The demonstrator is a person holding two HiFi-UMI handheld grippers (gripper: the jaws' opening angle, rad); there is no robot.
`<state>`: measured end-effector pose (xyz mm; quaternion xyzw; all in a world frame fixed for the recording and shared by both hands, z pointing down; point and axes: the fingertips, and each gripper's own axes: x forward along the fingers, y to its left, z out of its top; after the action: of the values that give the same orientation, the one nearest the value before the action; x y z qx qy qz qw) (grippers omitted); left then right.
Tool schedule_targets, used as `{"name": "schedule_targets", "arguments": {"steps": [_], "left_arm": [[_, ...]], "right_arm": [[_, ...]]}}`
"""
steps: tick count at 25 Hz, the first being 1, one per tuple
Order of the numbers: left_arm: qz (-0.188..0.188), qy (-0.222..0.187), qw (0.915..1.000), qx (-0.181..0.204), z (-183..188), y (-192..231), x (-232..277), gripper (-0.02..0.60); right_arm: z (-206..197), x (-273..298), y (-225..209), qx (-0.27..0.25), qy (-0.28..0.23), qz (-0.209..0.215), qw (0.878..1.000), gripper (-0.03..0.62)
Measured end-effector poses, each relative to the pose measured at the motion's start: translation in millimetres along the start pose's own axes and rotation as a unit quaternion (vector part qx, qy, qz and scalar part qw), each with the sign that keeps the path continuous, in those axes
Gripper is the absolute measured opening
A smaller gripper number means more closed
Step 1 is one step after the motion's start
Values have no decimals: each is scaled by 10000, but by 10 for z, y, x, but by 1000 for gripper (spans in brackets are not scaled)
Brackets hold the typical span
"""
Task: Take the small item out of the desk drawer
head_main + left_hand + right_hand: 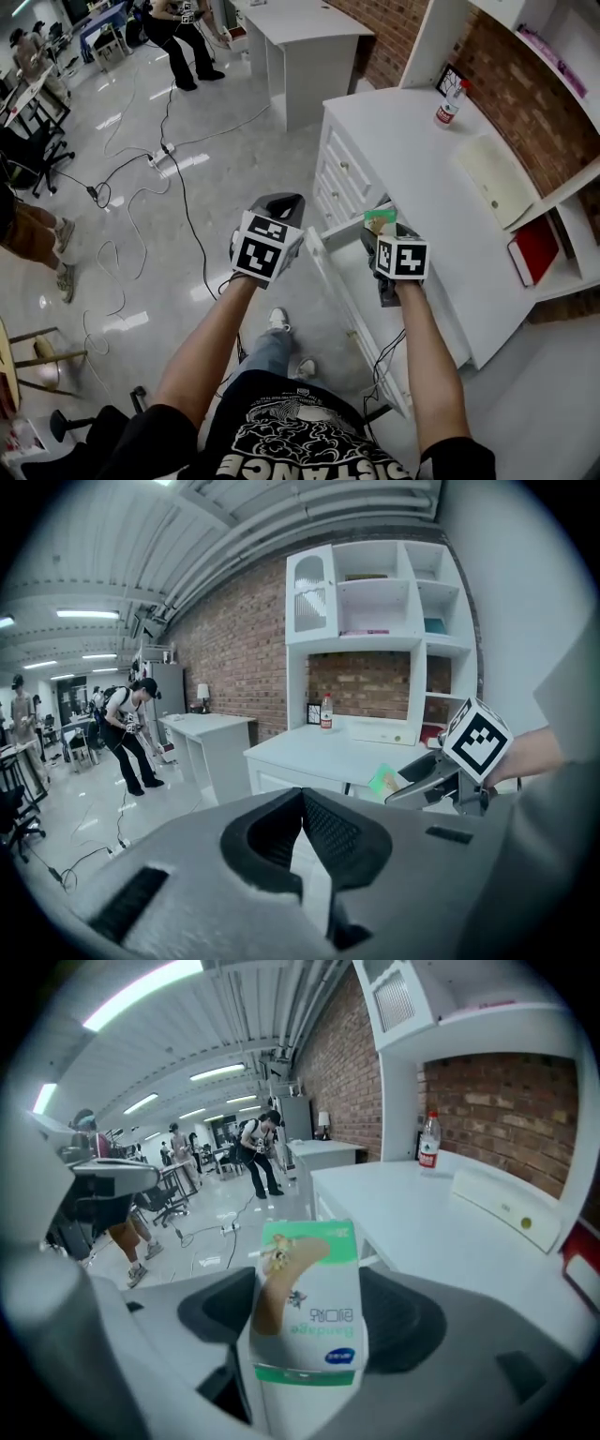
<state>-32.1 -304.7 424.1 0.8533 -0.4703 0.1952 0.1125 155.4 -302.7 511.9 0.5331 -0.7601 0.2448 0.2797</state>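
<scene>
A small white and green bandage box (309,1307) stands upright between the jaws of my right gripper (309,1283), which is shut on it. In the head view that gripper (381,231) holds the box (379,220) above the open drawer (325,255) of the white desk (422,178). The left gripper view shows the box (382,780) sticking out of the right gripper (441,780) in front of the desk. My left gripper (281,202) hangs over the floor to the left of the drawer. Its black pads (323,827) meet at the tips with nothing between them.
On the desk stand a red-capped bottle (449,103) and a flat cream box (494,178); a red book (536,248) sits in the shelf at the right. A second white desk (300,37) stands farther off. Cables (141,187) cross the floor, with people behind and to the left.
</scene>
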Motion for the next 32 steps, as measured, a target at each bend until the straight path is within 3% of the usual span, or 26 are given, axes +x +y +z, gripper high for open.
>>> {"name": "schedule_targets", "arguments": {"steps": [8, 20, 32], "left_arm": [[326, -185, 9993, 24, 78, 16, -465, 6], [855, -461, 9953, 16, 165, 74, -993, 6], [1002, -535, 9935, 34, 188, 89, -1222, 6]], "right_arm": [[519, -439, 390, -352, -874, 330, 9950, 348], [980, -1045, 682, -695, -1833, 499, 9793, 348], [1042, -1280, 850, -791, -2133, 528, 9723, 348]]}}
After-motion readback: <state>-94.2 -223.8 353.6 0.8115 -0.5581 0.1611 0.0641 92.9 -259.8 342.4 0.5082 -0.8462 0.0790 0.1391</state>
